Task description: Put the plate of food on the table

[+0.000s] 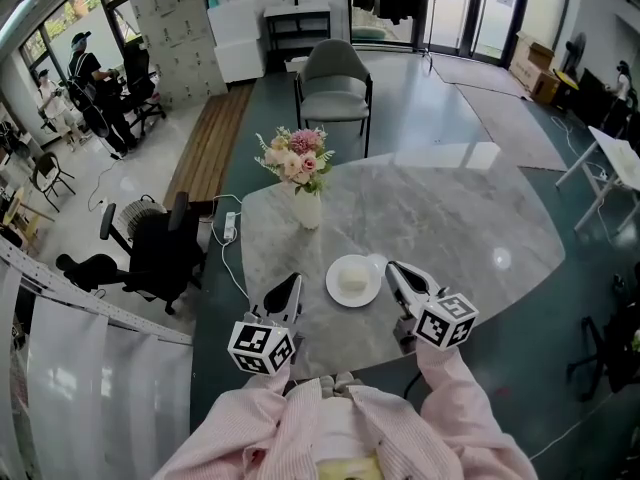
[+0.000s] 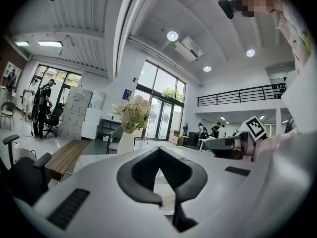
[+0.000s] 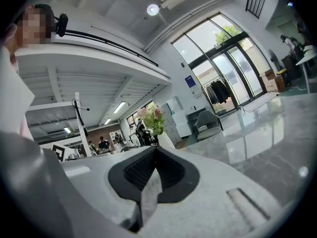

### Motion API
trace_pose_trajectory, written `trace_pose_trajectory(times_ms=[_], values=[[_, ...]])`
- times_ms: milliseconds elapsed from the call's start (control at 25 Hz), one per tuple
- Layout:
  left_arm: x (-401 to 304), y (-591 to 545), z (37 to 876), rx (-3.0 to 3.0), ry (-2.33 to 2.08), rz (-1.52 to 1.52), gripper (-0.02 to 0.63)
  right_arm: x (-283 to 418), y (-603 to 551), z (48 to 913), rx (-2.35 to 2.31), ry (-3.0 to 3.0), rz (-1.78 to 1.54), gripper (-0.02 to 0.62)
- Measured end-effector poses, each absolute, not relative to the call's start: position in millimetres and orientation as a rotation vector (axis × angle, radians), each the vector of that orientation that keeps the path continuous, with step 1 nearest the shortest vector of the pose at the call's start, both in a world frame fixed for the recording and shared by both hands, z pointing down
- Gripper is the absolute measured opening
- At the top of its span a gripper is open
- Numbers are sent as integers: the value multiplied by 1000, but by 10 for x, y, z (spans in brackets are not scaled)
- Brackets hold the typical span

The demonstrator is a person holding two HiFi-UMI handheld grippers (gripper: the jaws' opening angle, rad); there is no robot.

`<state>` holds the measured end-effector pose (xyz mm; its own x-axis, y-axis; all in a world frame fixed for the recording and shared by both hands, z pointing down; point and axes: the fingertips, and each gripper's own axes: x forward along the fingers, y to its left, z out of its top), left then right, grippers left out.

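On my feed I see a loose shirt [image 1: 395, 436] in pale pink with fine stripes, and long sleeves [image 1: 455, 393] of the same cloth. The left gripper [image 1: 291, 286] and the right gripper [image 1: 399, 272] share one build: a smooth light grey shell that narrows to black ribbed pads [image 3: 143, 168]. Each carries a white cube printed with black square markers: the left cube [image 1: 262, 347] and the right cube [image 1: 446, 320].

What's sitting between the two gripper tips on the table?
The plate of food, resting on the marble table, lies between the left gripper and the right gripper; neither holds it. The head view shows this.
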<state>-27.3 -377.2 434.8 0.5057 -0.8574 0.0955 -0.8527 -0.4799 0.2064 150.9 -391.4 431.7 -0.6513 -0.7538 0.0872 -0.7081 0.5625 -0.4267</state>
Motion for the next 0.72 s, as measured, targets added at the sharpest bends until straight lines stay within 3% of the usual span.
trace_pose_trajectory(times_ms=[720], values=[[-379, -3788, 4412, 2489, -1505, -17, -3, 1669, -3943, 4365, -1377, 2606, -637, 5]])
